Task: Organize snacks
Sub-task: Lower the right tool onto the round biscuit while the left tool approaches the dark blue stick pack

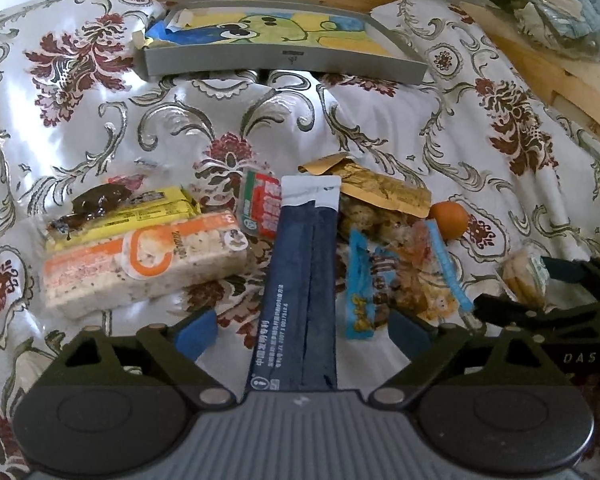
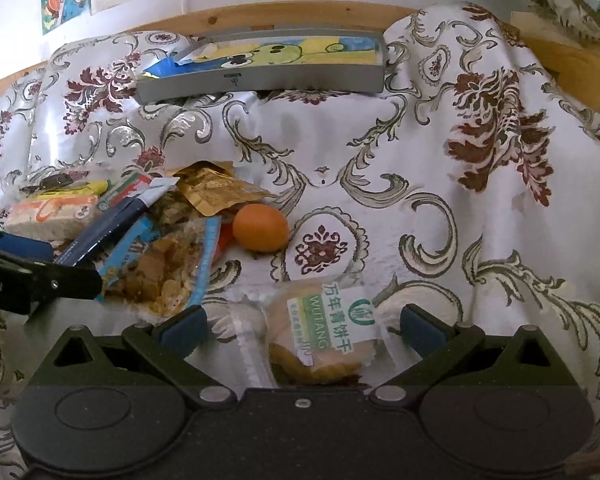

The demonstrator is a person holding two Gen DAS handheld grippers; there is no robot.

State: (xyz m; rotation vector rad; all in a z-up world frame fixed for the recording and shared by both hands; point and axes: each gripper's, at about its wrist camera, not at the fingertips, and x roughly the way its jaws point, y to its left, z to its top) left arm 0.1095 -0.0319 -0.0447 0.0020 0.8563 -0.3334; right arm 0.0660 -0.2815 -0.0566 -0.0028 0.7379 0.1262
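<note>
The left hand-held gripper [image 1: 300, 330] was spread wide around the navy sachet [image 1: 300, 280], unclamped; the right hand-held gripper [image 2: 300, 330] was wide around the biscuit pack [image 2: 324, 332]. At twelve o'clock, the grey tray [image 1: 284, 60] waited. Neighbouring wrappers could be snagged.

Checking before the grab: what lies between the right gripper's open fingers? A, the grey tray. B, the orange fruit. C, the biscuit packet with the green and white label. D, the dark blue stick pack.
C: the biscuit packet lies between the right gripper's spread pads, untouched.
</note>
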